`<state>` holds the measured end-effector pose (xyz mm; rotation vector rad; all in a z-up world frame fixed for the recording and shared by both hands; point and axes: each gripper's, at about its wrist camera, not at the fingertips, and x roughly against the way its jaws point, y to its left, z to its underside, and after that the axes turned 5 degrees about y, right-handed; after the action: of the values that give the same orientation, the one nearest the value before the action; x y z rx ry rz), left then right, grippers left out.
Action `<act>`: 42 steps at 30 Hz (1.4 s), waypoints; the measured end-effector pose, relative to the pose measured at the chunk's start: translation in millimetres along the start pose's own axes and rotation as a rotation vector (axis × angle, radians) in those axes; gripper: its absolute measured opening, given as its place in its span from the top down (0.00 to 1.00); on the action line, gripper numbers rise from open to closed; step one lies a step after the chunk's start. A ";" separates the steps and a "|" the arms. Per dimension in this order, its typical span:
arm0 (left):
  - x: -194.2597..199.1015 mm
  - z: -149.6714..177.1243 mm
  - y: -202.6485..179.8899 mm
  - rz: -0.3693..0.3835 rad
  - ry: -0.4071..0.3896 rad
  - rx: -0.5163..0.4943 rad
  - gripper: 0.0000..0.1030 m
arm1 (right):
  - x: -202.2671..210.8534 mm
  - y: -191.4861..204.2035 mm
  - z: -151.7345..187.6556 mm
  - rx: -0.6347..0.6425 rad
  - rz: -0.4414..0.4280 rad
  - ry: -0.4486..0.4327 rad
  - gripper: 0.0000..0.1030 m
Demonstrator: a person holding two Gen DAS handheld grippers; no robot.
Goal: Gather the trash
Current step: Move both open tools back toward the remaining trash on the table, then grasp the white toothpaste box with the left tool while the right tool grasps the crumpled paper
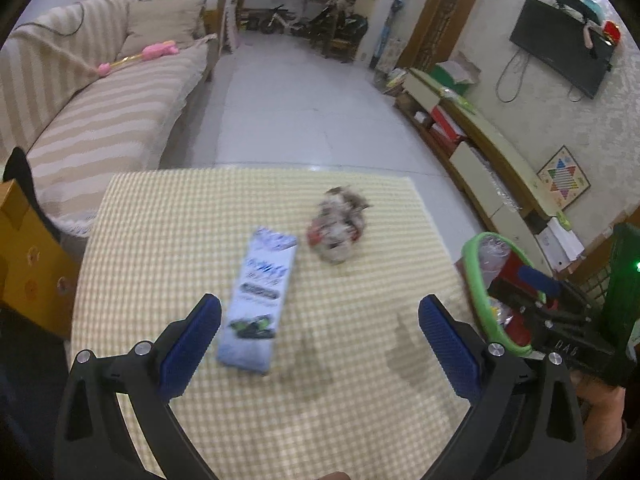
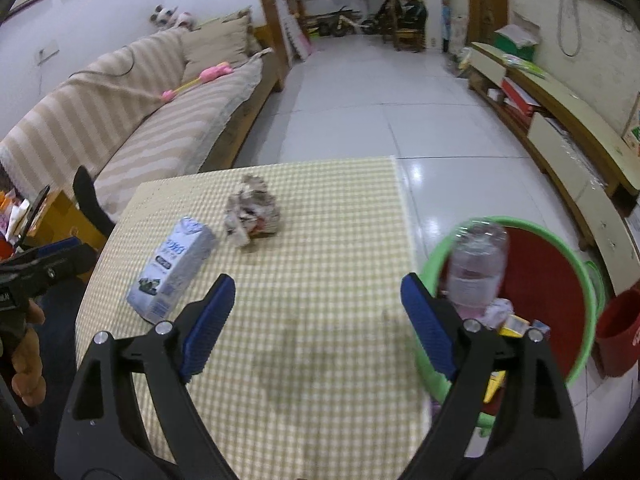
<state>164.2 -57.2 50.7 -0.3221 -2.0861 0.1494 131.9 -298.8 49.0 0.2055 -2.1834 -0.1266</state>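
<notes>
One crumpled, grey-printed paper wad (image 2: 251, 211) beside blue-white carton (image 2: 172, 270).

Checked table (image 2: 320, 240), milk carton (image 2: 172, 268) (on its side), crumpled paper (image 2: 250, 212)

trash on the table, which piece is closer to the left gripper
The milk carton. It lies flat on the checked tablecloth just ahead of the left gripper, near its left finger. The crumpled paper ball sits further back.

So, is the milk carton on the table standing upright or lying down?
Lying down. The milk carton rests flat on its long side on the checked tablecloth, printed face up, beside the crumpled paper.
</notes>
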 end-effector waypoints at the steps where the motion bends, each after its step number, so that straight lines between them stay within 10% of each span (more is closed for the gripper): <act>1: -1.7 1.2 4.3 -0.006 0.007 0.003 0.08 | -3.8 4.3 -2.0 0.006 -0.003 0.004 0.19; 34: -130.0 -8.7 46.8 -0.101 0.167 -0.081 0.09 | -173.3 54.6 -59.1 0.039 -0.098 0.140 0.15; 42: -139.1 -8.4 44.6 -0.094 0.169 -0.095 0.31 | -186.0 64.6 -60.2 0.079 -0.079 0.144 0.27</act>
<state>246.1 -54.8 -70.5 -0.2828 -1.9402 -0.0322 280.8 -200.2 -53.5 0.3354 -2.0395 -0.0679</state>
